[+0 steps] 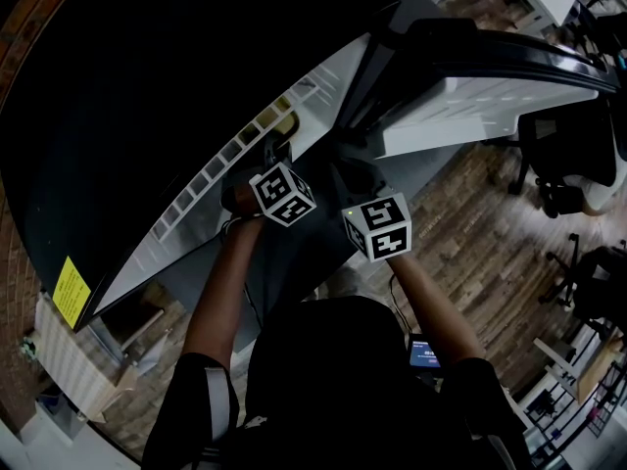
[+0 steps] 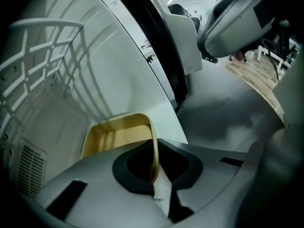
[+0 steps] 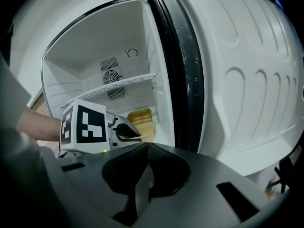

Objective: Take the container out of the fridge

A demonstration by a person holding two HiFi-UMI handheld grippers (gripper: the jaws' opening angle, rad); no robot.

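Note:
A yellow open-topped container (image 2: pixel 118 134) sits at the right of the fridge's lower compartment, next to the inner wall (image 2: pixel 137 80). My left gripper (image 2: pixel 154 175) reaches into the fridge, and its jaws are shut on the container's near right rim, with the thin yellow wall pinched between the pads. In the right gripper view the left gripper (image 3: pixel 126 132) holds that container (image 3: pixel 141 120) below the wire shelf (image 3: pixel 123 87). My right gripper (image 3: pixel 148 146) hangs outside the fridge opening with its jaws pressed together and nothing in them. In the head view both marker cubes (image 1: pixel 284 194) show in front of the open fridge.
The fridge door (image 3: pixel 237 80) stands open at the right, its black seal (image 3: pixel 183 80) beside the opening. A wire shelf (image 2: pixel 42 56) spans the compartment above the container. Office chairs (image 1: pixel 558 164) stand on the wood floor at the right. A yellow sticker (image 1: pixel 71 290) is on the fridge's side.

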